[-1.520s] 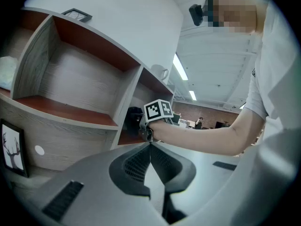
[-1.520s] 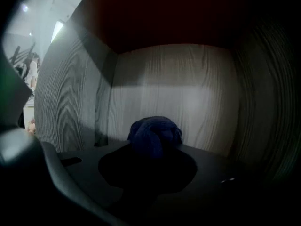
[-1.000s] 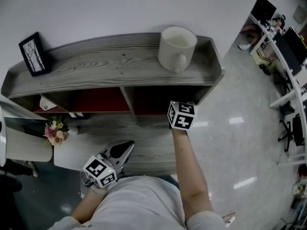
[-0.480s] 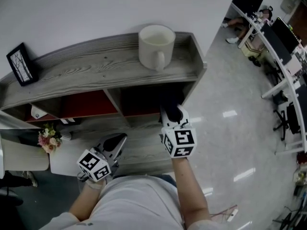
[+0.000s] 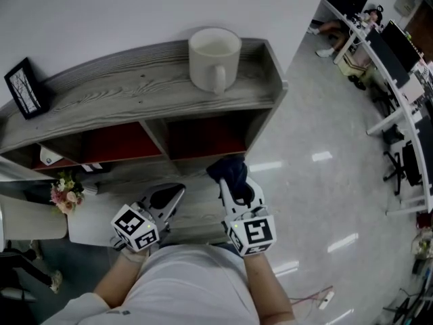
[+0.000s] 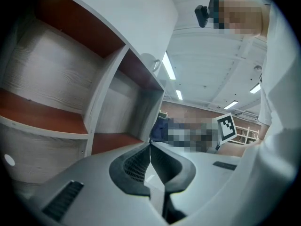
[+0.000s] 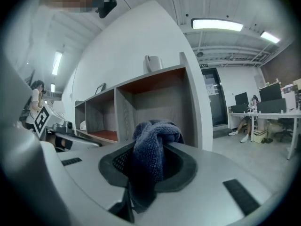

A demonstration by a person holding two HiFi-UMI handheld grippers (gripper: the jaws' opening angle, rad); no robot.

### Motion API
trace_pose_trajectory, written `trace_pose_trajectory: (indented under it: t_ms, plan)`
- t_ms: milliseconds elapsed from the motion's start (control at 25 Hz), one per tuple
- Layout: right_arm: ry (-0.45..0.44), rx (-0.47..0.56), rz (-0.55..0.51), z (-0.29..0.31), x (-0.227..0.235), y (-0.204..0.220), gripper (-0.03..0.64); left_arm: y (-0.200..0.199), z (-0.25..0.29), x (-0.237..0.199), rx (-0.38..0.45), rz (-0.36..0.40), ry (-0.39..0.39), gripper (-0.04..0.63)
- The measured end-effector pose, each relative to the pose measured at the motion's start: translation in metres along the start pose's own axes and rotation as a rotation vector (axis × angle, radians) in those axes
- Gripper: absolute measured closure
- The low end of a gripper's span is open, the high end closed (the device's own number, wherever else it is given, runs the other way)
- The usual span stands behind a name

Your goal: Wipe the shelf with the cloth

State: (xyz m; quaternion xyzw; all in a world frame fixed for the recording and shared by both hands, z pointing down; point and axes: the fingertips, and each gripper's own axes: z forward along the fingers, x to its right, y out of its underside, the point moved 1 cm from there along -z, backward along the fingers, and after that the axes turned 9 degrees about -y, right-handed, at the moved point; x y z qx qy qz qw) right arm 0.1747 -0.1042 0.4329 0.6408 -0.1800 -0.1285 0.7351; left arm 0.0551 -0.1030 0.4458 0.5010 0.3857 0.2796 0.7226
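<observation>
Top of the shelf [image 5: 122, 93] is wide open between the picture frame [image 5: 24, 87] on the left and the mug [image 5: 213, 58] on the right. A divider [image 5: 157, 139] splits the cubbies [image 5: 203, 136] underneath.

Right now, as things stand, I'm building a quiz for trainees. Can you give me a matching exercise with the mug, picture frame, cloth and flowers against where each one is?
Things:
1. mug
2. picture frame
3. cloth
4. flowers

Places:
A. clamped in the right gripper
B. left end of the shelf top
C. low at the left, beside the shelf
D. right part of the shelf top

Pairs: 1-D, 2-B, 3-A, 4-C
</observation>
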Motion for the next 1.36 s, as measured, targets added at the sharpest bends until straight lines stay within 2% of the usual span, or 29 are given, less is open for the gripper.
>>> trace_pose_trajectory:
  t_ms: [400, 1360]
  plan:
    - [-0.019, 0.015, -0.030, -0.014, -0.020, 0.004, 0.528, 0.007, -0.003, 0.009, -0.007, -0.005, -0.003, 0.580]
    - [-0.012, 0.008, -0.010, -0.017, -0.021, 0.009, 0.528, 0.005, -0.005, 0.009, 0.012, -0.002, -0.030, 0.580]
